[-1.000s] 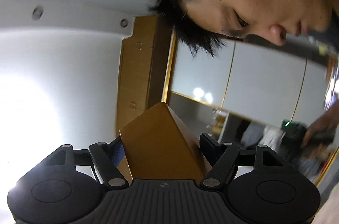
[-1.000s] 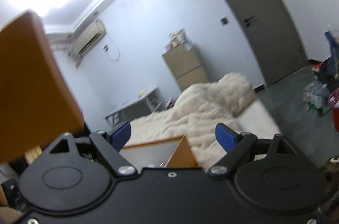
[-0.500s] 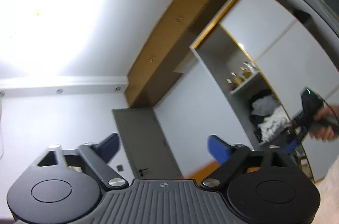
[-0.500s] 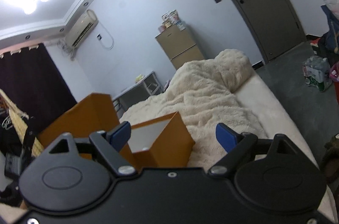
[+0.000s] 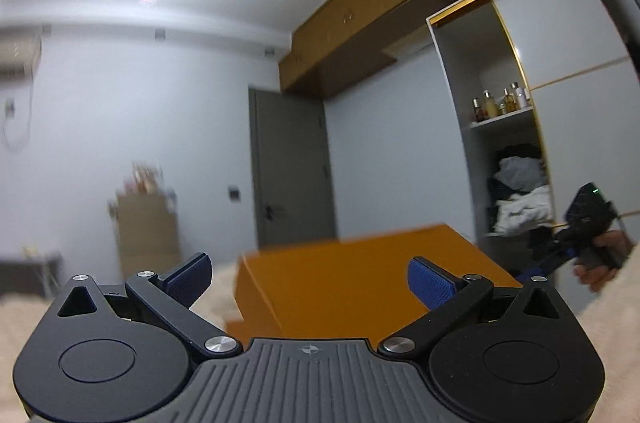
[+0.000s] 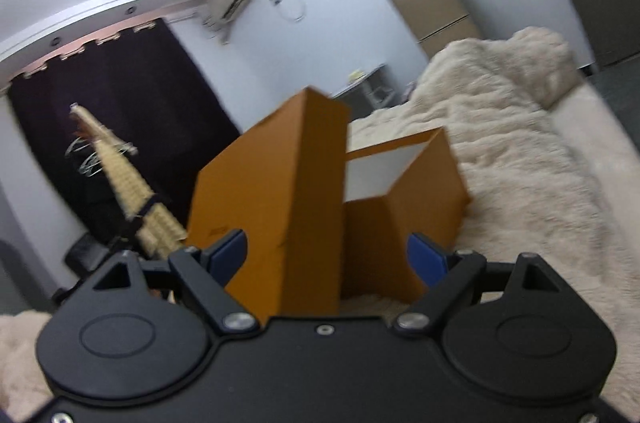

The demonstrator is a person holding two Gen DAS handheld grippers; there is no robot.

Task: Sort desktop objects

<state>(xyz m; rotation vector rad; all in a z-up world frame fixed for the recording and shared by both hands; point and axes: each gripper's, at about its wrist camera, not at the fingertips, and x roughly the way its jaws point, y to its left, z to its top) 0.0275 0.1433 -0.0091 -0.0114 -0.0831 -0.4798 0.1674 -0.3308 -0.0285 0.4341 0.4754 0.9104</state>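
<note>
Left wrist view: the left gripper (image 5: 310, 273) has its blue-padded fingers (image 5: 430, 283) spread wide, grasping nothing. An orange cardboard box (image 5: 352, 275) sits just beyond and between the fingers, not touching them. Past the right finger, a hand holds the right gripper (image 5: 560, 253) — its fingers too small to read here.

Right wrist view: the right gripper (image 6: 326, 255) is also spread wide and empty. Between its fingers stands the orange box's raised lid (image 6: 280, 199), with the open box (image 6: 404, 191) behind it — white inside, resting on a cream fleece blanket (image 6: 520, 143).
</note>
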